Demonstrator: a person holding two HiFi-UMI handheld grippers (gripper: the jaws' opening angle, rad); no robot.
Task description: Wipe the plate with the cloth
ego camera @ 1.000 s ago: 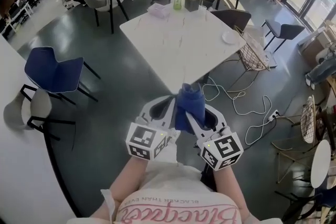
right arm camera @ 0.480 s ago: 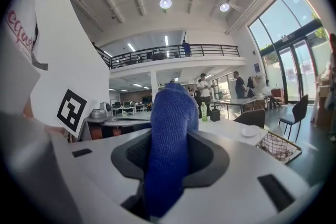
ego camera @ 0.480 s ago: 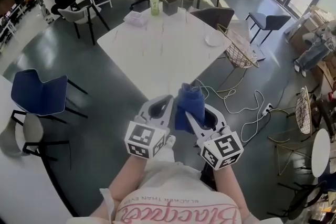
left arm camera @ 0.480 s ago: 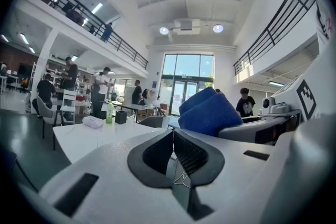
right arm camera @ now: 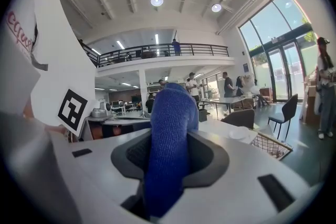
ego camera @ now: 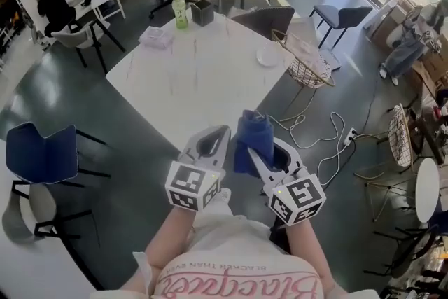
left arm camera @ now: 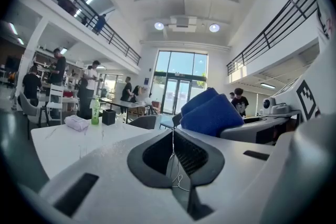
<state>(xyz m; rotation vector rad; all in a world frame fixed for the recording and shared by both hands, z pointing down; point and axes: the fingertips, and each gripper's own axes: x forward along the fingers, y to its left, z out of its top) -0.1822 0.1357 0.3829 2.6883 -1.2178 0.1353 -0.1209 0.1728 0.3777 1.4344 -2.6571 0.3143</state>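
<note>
Gripping the blue cloth (ego camera: 252, 138) in a fold, the right claw (ego camera: 264, 150) has its jaws pinched on it, and most of the fabric stands up loose above them. The left claw (ego camera: 218, 138) just beside it is closed on nothing. The plate (ego camera: 267, 56) lies well ahead of both claws and off to the right, close to the right edge of the white tabletop (ego camera: 203, 80), with a wire-frame chair (ego camera: 306, 61) just past that edge. Nothing has touched the plate, so I judge the wiping not yet begun.

Trouble could come from that edge. A one-sided push with the cloth might slide the light plate toward the chair and off, since the left claw, shut as it is, cannot steady it without opening first. The loose cloth could also drag out of the pinch under a hard stroke. A white cable (ego camera: 308, 128) loops on the floor ahead and to the right of the claws, a snag for feet.

Only the head view gives the whole tabletop, the cable, the green bottle (ego camera: 180, 10) and the black container (ego camera: 202, 12) far ahead. The left claw view alone shows its pads meeting, bare of cloth. The right claw view shows the cloth wedged between the pads and, low on the right, the plate seen nearly edge-on.
</note>
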